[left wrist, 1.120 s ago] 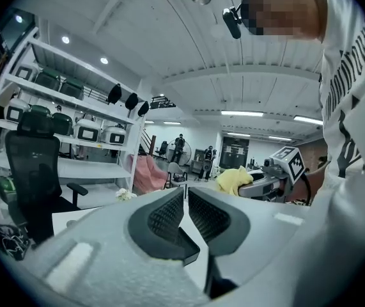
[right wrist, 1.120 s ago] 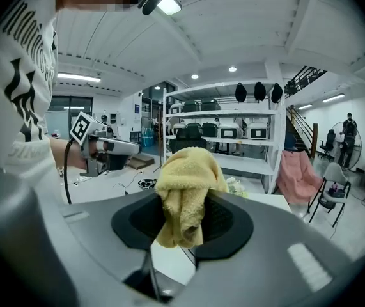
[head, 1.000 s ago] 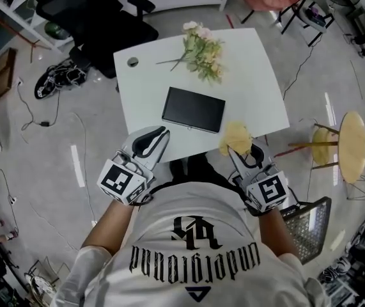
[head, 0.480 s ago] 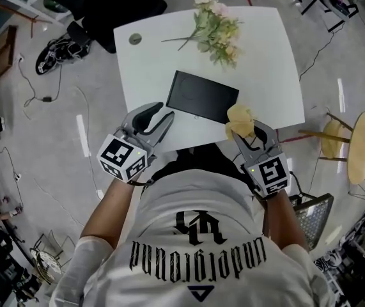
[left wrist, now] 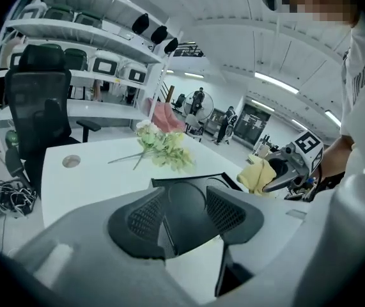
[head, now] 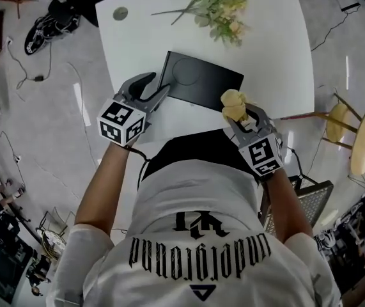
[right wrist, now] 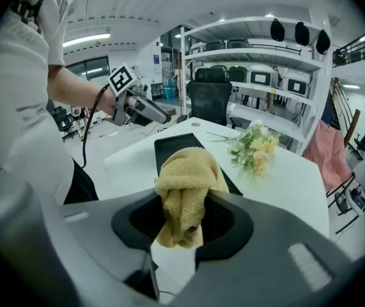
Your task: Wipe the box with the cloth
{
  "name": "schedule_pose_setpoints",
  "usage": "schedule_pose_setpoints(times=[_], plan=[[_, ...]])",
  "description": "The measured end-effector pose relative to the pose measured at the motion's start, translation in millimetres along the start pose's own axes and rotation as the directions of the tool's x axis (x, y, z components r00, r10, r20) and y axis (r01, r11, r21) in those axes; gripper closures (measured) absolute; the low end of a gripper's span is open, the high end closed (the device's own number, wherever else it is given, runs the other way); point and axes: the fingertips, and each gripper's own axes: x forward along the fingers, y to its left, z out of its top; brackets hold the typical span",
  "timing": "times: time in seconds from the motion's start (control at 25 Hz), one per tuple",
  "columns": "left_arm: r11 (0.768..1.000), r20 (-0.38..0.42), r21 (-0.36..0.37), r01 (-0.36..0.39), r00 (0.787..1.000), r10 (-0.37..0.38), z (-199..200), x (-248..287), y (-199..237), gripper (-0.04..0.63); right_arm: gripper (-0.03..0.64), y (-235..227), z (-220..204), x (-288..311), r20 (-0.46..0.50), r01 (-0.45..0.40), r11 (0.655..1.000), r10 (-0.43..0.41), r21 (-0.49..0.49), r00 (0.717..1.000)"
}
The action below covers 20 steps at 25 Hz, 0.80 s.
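Left gripper (head: pixel 158 84) was opening its empty jaws beside the black box (head: pixel 204 82), right gripper (head: pixel 240 112) clamped on the yellow cloth (head: pixel 232 101); flowers (head: pixel 220 5) lay behind on the white surface (head: pixel 271 50).

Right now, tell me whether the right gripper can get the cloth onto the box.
Probably yes: the right gripper, shut on the cloth, sits by the near edge of the box, nothing between them.

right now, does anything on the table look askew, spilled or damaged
The black box lies slightly skewed to the edges of the table, and a bunch of flowers lies flat on the far side with no vase. Nothing looks spilled or damaged.
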Motion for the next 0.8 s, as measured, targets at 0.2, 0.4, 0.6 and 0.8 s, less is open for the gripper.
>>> schedule_pose_setpoints(times=[0.2, 0.4, 0.6, 0.8], plan=[[0.999, -0.068, -0.032, -0.026, 0.997, 0.024, -29, 30, 25, 0.368, 0.488, -1, -27, 23, -0.068, -0.036, 0.999, 0.034, -0.029, 0.997], [0.997, -0.120, -0.068, -0.039, 0.992, 0.030, -61, 41, 33, 0.379, 0.489, 11, -32, 41, -0.106, -0.062, 0.993, 0.051, -0.104, 0.993], [0.995, -0.074, -0.097, -0.019, 0.997, 0.011, -63, 43, 28, 0.423, 0.492, 22, -27, 57, -0.161, -0.105, 0.975, 0.074, -0.194, 0.984], [0.993, -0.060, -0.121, -0.010, 0.998, 0.003, -64, 42, 29, 0.431, 0.494, 44, 5, 92, -0.160, -0.164, 0.948, 0.124, -0.271, 0.979]])
